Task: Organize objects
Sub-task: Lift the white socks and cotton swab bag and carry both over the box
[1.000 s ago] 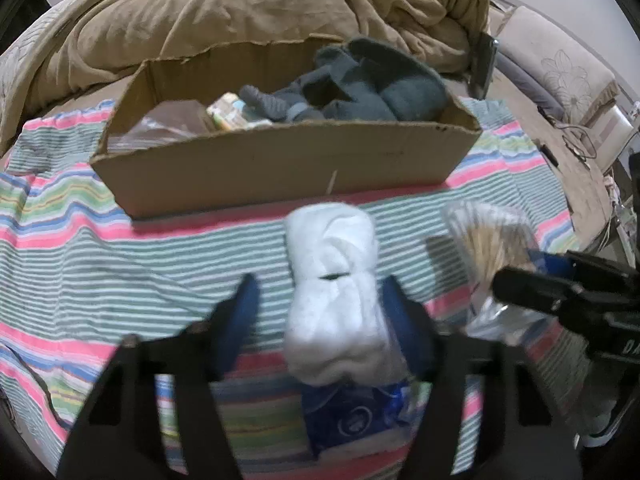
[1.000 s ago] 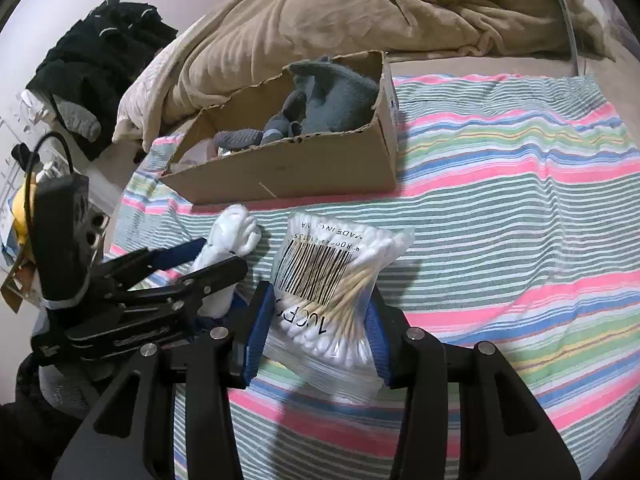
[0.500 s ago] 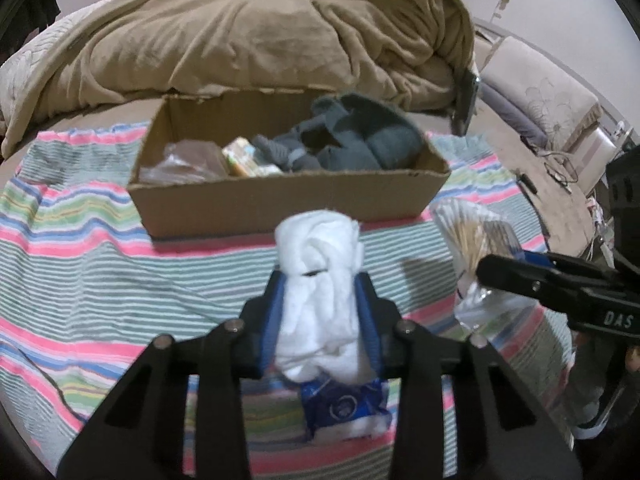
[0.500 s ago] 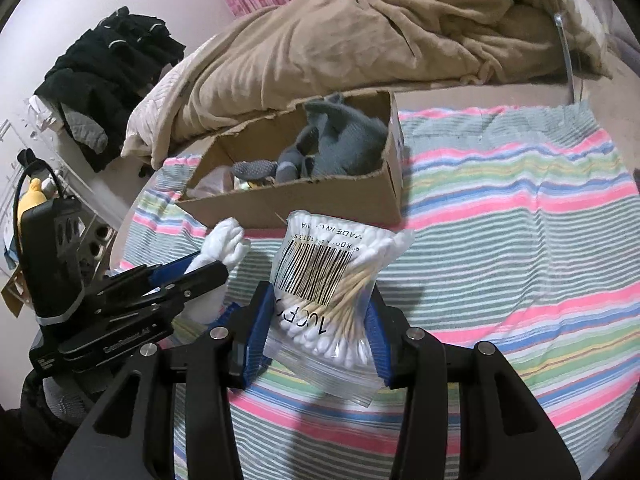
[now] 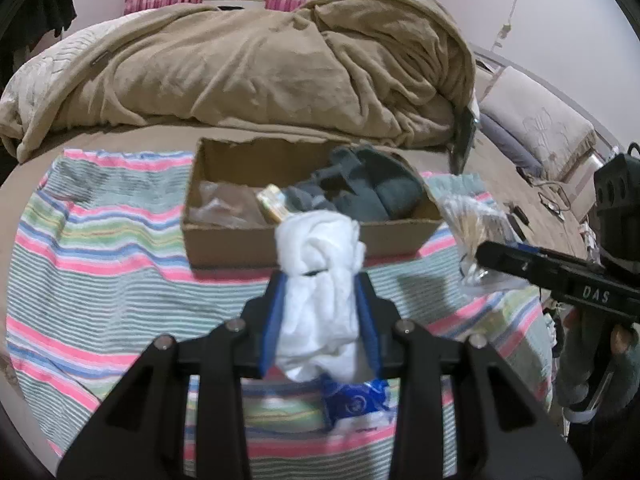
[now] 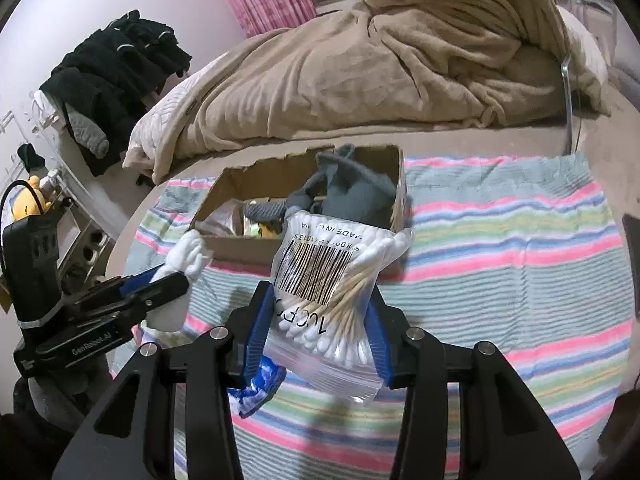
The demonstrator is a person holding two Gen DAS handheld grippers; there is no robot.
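Observation:
My left gripper (image 5: 320, 284) is shut on a rolled white sock (image 5: 318, 276) and holds it above the striped blanket (image 5: 100, 272), in front of an open cardboard box (image 5: 240, 244). My right gripper (image 6: 318, 312) is shut on a clear bag of cotton swabs (image 6: 332, 280) with a barcode, also held up in front of the box (image 6: 248, 246). The box holds grey socks (image 5: 368, 188), a clear bag and a small packet. The swab bag (image 5: 472, 220) and right gripper show at the right of the left wrist view. The sock (image 6: 184, 264) shows at the left of the right wrist view.
A blue and white packet (image 5: 356, 404) lies on the blanket under the left gripper. A rumpled tan duvet (image 5: 260, 68) fills the bed behind the box. Dark clothes (image 6: 116, 80) hang at the left. A pillow (image 5: 536, 136) lies at the right.
Both grippers have risen and drawn back from the blanket, the left with the sock, the right with the swab bag. The left jaws closed on the sock a second ago.

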